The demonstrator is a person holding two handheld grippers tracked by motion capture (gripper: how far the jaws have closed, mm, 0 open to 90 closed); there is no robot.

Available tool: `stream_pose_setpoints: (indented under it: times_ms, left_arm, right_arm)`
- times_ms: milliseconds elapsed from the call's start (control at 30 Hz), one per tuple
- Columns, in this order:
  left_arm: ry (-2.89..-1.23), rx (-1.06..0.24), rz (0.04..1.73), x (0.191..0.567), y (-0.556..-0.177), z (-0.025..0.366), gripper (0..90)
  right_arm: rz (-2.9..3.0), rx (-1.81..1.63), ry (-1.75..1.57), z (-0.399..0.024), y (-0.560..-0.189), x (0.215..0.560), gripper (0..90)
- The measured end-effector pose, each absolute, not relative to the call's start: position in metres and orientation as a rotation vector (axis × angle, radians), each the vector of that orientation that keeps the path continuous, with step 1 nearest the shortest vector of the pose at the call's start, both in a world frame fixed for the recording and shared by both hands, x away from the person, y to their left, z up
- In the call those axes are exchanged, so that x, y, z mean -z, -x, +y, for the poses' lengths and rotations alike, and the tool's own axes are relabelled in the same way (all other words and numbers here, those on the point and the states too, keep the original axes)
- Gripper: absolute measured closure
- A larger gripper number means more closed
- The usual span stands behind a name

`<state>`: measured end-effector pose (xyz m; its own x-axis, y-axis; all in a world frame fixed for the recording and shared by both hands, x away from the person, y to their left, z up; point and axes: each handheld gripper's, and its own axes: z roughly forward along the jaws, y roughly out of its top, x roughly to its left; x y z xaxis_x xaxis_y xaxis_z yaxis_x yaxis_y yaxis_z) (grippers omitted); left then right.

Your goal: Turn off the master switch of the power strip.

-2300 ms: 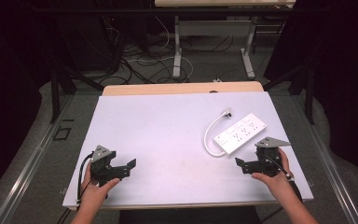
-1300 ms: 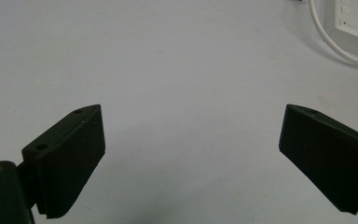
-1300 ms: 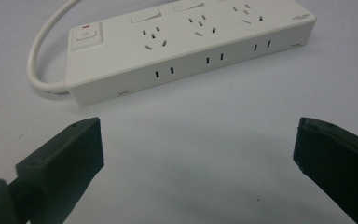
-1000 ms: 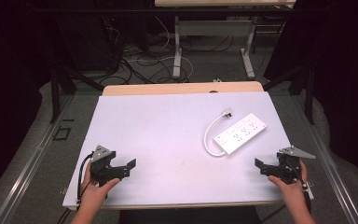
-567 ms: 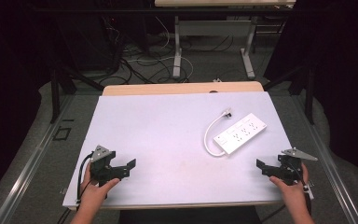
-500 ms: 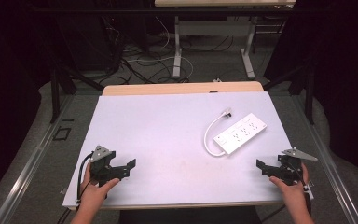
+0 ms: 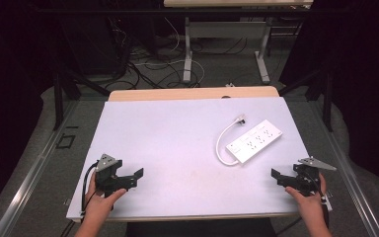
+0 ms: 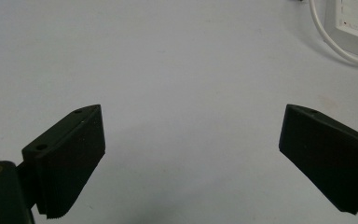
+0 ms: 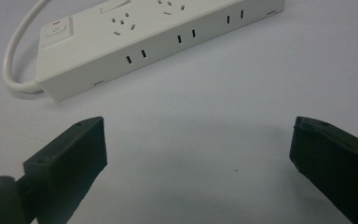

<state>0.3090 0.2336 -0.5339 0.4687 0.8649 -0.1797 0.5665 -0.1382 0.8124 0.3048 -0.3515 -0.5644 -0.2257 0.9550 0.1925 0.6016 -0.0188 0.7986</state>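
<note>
Right gripper (image 7: 282, 177) drawn back from white power strip (image 7: 254, 141), left gripper (image 7: 131, 176) near table (image 7: 168, 133) edge, both jaws spread, empty

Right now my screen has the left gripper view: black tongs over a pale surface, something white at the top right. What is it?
Observer: A white rectangular plastic power strip, lying flat on the pale grey table.
Operator: Has it a switch?
Observer: Yes, a button with a red mark, at the cord end.
Operator: Is anything holding it?
Observer: No. The right tongs stand open just short of its side, not touching.
</note>
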Motion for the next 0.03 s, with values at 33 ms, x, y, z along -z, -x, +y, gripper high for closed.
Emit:
stream_pose_setpoints:
  times_ms: [33]
  left_arm:
    - [-1.831,-0.415,1.208,0.5336,-0.3092,0.2339,7.0]
  right_arm:
    - [1.841,-1.154,-1.612,-0.3512,-0.3054,0.5651,3.6]
